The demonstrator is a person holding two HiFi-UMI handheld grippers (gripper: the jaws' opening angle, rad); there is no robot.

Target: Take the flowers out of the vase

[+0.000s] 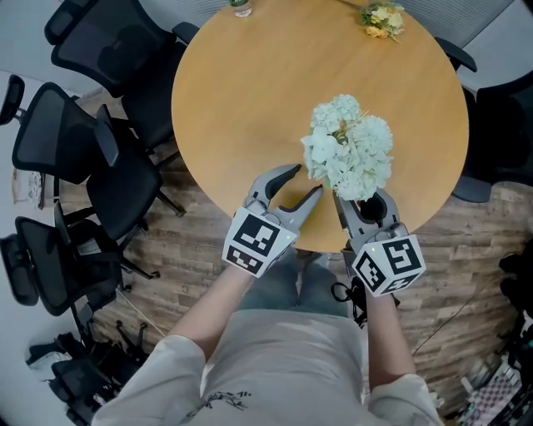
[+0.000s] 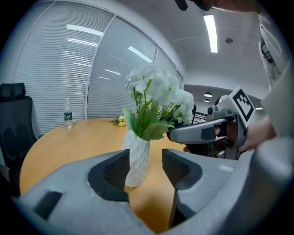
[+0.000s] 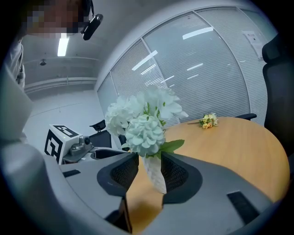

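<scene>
Showing white flowers (image 1: 348, 146) standing in a white vase (image 2: 137, 158) near the counter's (image 1: 250, 108) front edge, right hand-held gripper (image 3: 149, 172) gaping astride the vase, left hand-held gripper (image 1: 306, 180) gaping empty nearby, bare wood stretching beyond.

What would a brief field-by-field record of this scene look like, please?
Table: round, wooden
Vase: white, textured, upright on the table
Flowers: pale blooms with green leaves, in the vase, not yet taken out
Left gripper: jaws apart, empty, aimed at the vase but short of it
Right gripper: jaws apart, close by the vase neck; contact unclear
Yellow bouquet: small, lying near the far edge
Water bottle: upright at the far edge
Office chairs: black, left of the table
</scene>
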